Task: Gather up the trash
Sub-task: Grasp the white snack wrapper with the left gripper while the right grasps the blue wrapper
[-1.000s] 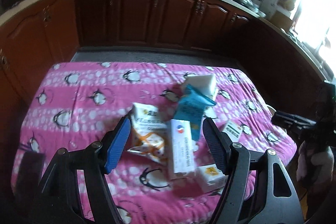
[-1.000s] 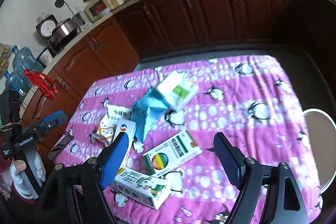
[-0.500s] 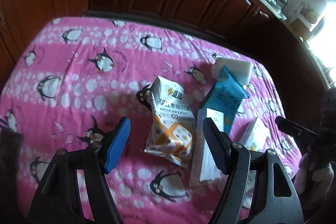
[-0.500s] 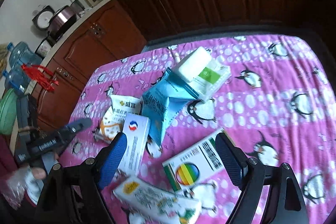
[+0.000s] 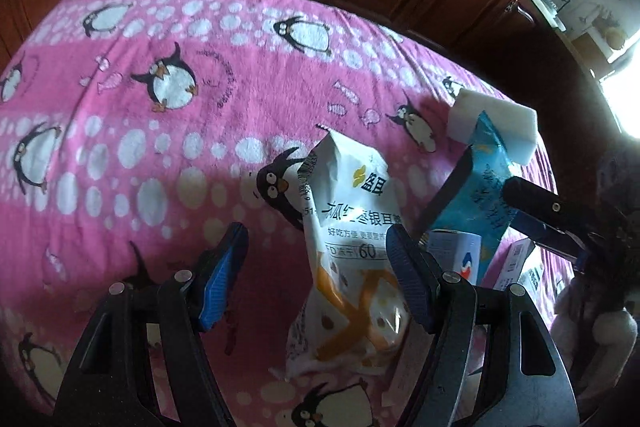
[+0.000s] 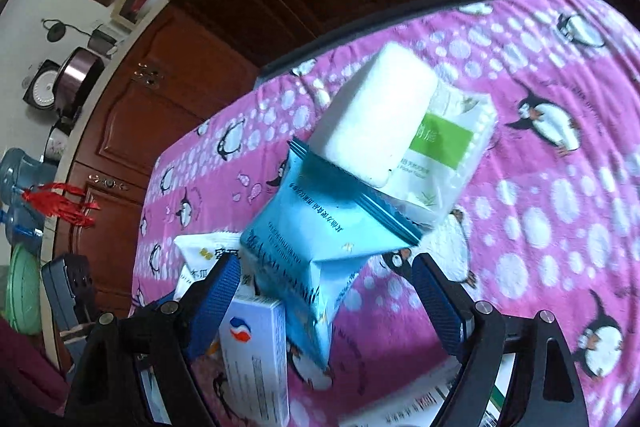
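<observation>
Here, trash lies heaped on a bench under a pink penguin cloth (image 5: pixel 160 147). The white pouch (image 5: pixel 352 227), printed with dark characters and orange stripes, is crumpled and lies flat; its lower part sits between the left tongs (image 5: pixel 316 279), whose blue pads stand apart without touching it. The blue pouch (image 6: pixel 320 239), glossy with a crimped top edge, stands creased and propped, its top tucked under a white block (image 6: pixel 376 119) that leans on a tissue pack (image 6: pixel 452 151) with a green label. The right tongs (image 6: pixel 326 301) straddle the blue pouch's lower end, jaws opening, pads clear of it. A white box (image 6: pixel 256 359) with a red-and-blue mark lies just beside the left pad of the right tongs.
</observation>
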Demonstrator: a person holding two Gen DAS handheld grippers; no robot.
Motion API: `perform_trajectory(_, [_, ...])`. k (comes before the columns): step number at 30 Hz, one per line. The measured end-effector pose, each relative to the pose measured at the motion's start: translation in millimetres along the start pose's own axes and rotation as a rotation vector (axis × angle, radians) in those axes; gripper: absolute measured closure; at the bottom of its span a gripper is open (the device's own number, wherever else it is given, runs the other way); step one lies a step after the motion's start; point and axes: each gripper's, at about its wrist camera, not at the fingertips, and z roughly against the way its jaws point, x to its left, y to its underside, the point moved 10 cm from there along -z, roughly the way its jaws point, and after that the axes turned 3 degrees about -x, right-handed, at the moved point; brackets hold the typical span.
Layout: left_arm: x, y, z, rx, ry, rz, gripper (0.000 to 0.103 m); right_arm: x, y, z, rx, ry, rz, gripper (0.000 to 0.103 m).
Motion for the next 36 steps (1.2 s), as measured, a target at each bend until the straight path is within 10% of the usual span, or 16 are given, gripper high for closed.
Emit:
perform_trajectory(10, [-1, 1, -6, -0.004, -0.015, -0.027, 0.032, 7, -4, -14, 0.000, 0.006, 0.033, 0.019])
perform_trajectory(19, [-11, 9, -8, 0.014, -0.009, -0.066, 0.024, 12, -1, -11, -0.012, -0.028, 0.070, 0.051])
perform_trajectory(23, [-12, 12, -3, 0.009, 0.000, -0.064, 0.072, 18, -1, 5, -0.043, -0.028, 0.121, 0.054])
perform_trajectory(36, [-22, -3, 61, -0.125, -0.008, -0.125, 0.086, 40, -6, 84, -0.170, -0.091, 0.181, 0.055])
